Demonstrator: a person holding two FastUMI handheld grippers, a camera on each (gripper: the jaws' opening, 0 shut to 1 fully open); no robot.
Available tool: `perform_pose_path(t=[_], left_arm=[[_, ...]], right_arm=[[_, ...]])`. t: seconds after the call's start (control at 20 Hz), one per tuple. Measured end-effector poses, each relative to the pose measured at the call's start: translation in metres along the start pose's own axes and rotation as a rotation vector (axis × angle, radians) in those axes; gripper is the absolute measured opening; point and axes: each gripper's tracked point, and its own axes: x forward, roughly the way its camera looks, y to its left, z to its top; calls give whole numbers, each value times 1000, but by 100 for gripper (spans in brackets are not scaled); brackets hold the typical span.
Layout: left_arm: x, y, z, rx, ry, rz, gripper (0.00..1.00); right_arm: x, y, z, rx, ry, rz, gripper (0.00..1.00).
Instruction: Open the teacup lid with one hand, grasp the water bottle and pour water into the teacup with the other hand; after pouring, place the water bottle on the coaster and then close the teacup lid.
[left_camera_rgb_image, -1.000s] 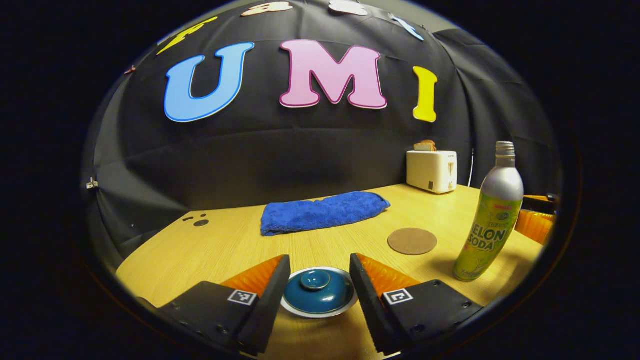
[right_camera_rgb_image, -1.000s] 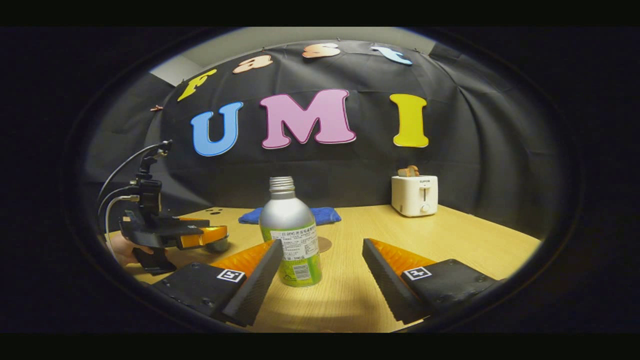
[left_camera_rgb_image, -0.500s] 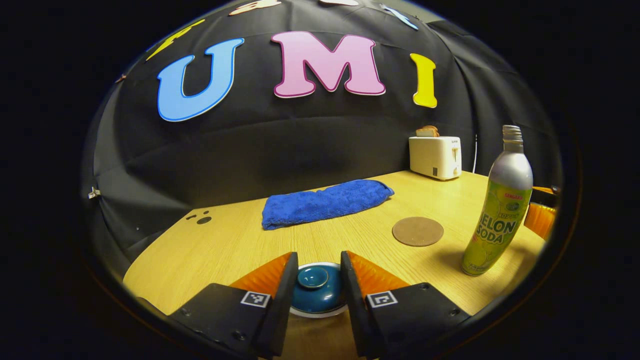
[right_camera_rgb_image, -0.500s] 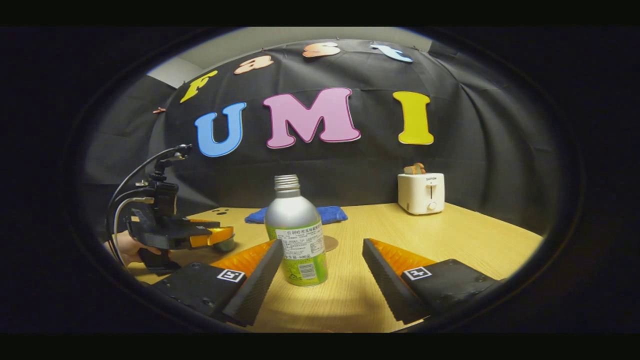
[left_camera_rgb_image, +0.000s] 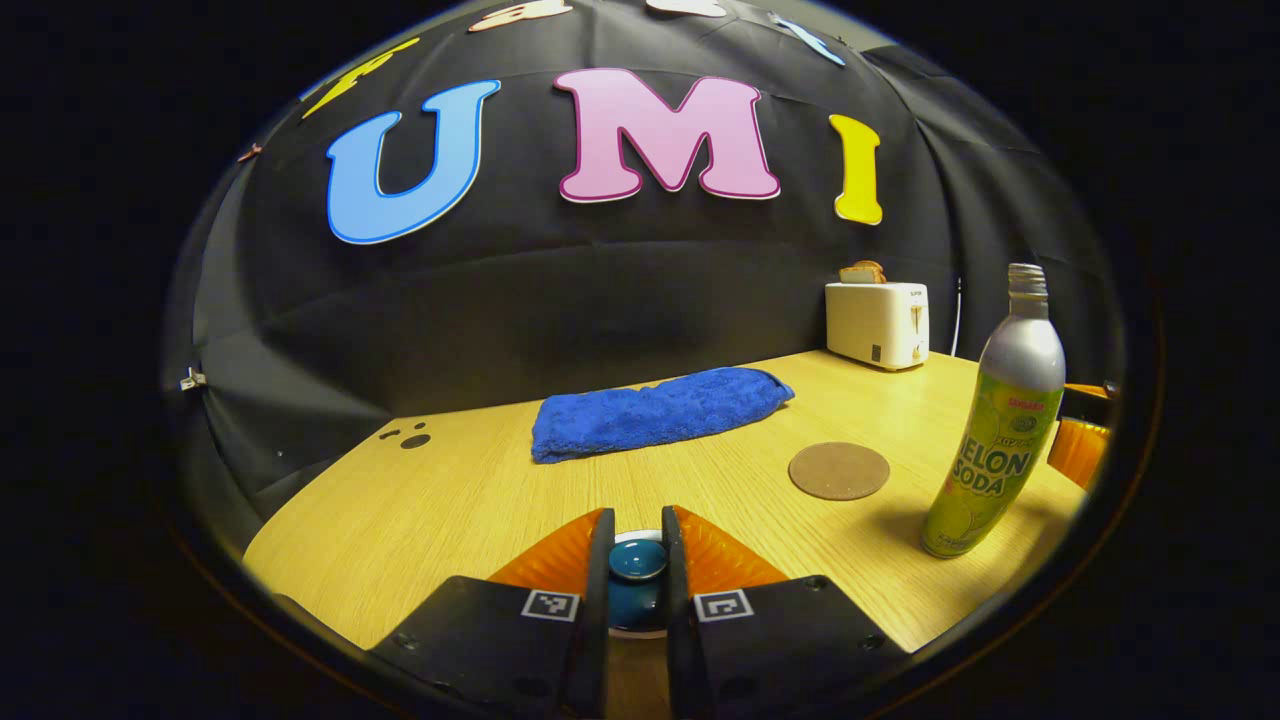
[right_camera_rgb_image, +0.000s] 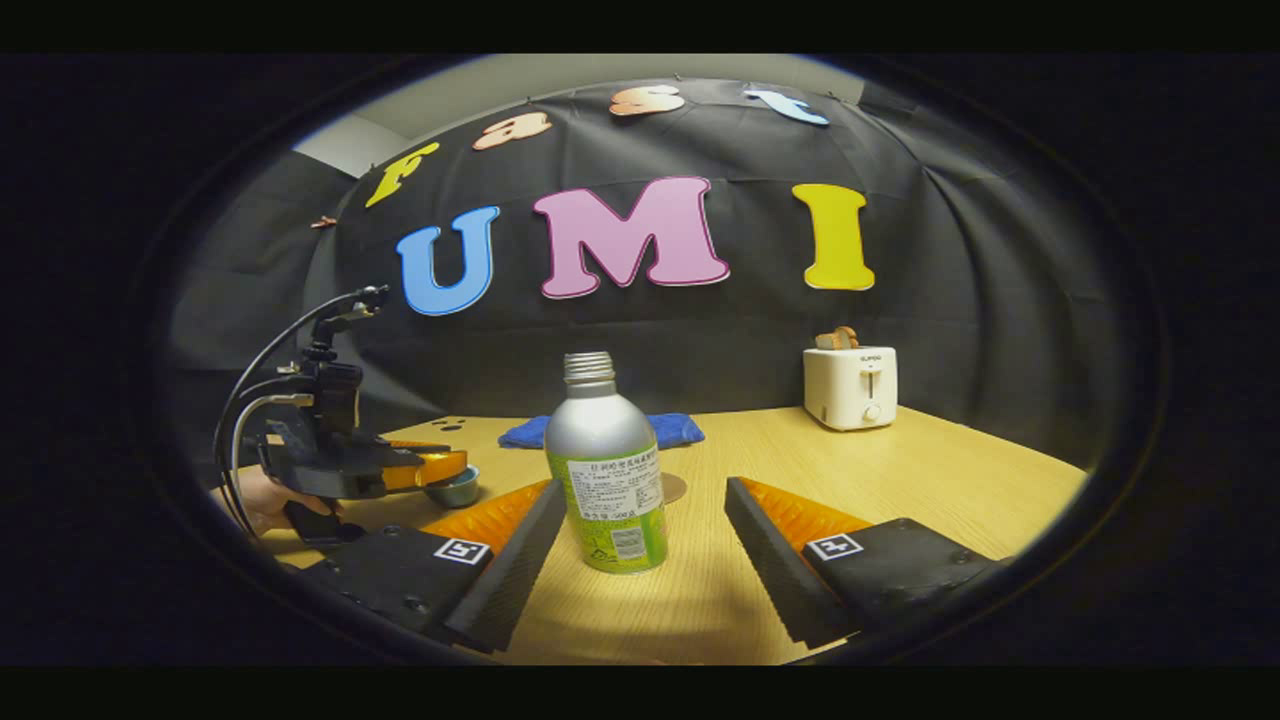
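Teacup lid (left_camera_rgb_image: 637, 562) sits on the teacup at the near edge of the tabletop (left_camera_rgb_image: 470, 500), its knob pinched between the narrowed left tongs (left_camera_rgb_image: 636, 560). Right tongs (right_camera_rgb_image: 645, 520) gape wide around the upright water bottle (right_camera_rgb_image: 605, 465), not touching it. Beyond lie the round coaster (left_camera_rgb_image: 838, 470), a blue towel (left_camera_rgb_image: 660, 410) and a toaster (left_camera_rgb_image: 878, 322).

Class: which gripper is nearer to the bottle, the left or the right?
Right. The right gripper has its open fingers either side of the bottle; the left gripper is off beside it, fingers closed around the teacup lid's knob.
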Motion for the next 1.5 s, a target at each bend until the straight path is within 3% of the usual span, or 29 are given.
perform_pose_path(t=[0.2,0.4,0.55,0.8,1.5], left_arm=[[-8,-2,22,20,-62,0,27],[-26,1,43,-21,-117,-3,27],[-44,13,58,-50,-164,16,27],[-68,24,74,-77,-211,15,27],[-82,32,63,-135,-209,-8,27]], right_arm=[[2,2,-2,1,5,4,99],[6,8,-8,-8,19,18,99],[10,2,-5,-29,3,-17,99],[21,20,-2,-40,6,21,99],[78,19,0,-34,27,-45,99]])
